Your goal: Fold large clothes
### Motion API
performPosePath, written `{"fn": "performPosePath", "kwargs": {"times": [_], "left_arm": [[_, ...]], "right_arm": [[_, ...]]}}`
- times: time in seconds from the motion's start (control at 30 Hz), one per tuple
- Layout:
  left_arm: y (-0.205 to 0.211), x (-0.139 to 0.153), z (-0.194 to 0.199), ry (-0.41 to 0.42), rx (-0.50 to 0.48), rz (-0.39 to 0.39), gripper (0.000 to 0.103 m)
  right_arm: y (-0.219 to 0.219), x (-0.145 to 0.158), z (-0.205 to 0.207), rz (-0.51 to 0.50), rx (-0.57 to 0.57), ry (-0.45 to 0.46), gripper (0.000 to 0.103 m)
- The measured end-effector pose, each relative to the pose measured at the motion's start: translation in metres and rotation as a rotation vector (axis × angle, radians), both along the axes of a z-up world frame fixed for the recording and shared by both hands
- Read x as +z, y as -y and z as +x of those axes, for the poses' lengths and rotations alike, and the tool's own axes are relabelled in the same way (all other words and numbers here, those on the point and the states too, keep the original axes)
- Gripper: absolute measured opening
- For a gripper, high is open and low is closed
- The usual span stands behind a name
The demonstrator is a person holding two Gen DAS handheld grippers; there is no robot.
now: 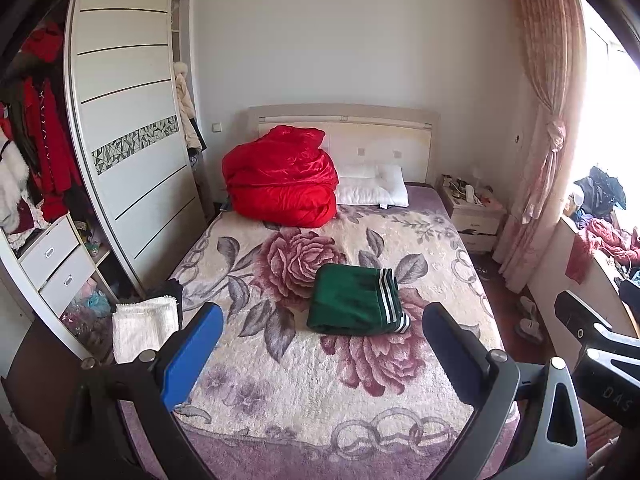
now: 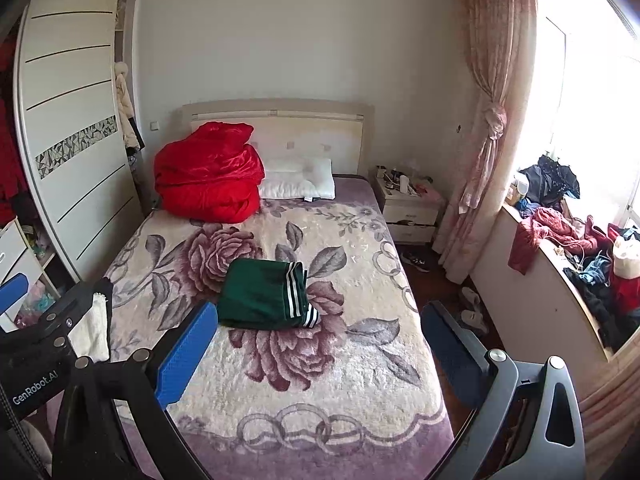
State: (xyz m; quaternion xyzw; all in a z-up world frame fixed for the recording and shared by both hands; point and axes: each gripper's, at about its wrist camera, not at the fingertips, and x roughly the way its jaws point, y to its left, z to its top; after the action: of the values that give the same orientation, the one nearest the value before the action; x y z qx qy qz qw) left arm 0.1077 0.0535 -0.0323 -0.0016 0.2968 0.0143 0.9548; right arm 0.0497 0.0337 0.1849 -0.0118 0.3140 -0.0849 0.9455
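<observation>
Clothes hang in the open wardrobe (image 1: pixel 44 152) at the far left, and just beside the bed's left edge you see a white folded cloth (image 1: pixel 144 328), probably put aside there so that the middle of the bed stays free for folding. Moving right, the red quilt (image 1: pixel 280 176) is bundled against the headboard next to the white pillow (image 1: pixel 374 186), which also leaves you the flat flowered blanket (image 1: pixel 280 400) as a working surface. On this blanket, near the centre of the bed, lies the green garment (image 1: pixel 356 300) with white stripes; it looks already folded into a compact rectangle, so I judge this piece is finished or almost finished. Your left tongs (image 1: pixel 320 356) hover above the foot of the bed, spread wide, with nothing between the blue pads and touching nothing. Your right tongs (image 2: pixel 318 354) are the same: wide apart, empty, well away from the garment. Further right, the nightstand (image 2: pixel 408 208) and the window ledge (image 2: pixel 540 280) carry a heap of unfolded clothes, maybe your next large piece.
</observation>
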Motion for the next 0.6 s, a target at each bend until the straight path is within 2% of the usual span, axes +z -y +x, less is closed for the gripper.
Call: {"fn": "performPosePath", "kwargs": {"times": [0.6], "left_arm": [[-0.0063, 0.0047, -0.0024, 0.002, 0.006, 0.007, 0.102]], "right_arm": [[0.0002, -0.0017, -0.0051, -0.001, -0.009, 0.01, 0.103]]}}
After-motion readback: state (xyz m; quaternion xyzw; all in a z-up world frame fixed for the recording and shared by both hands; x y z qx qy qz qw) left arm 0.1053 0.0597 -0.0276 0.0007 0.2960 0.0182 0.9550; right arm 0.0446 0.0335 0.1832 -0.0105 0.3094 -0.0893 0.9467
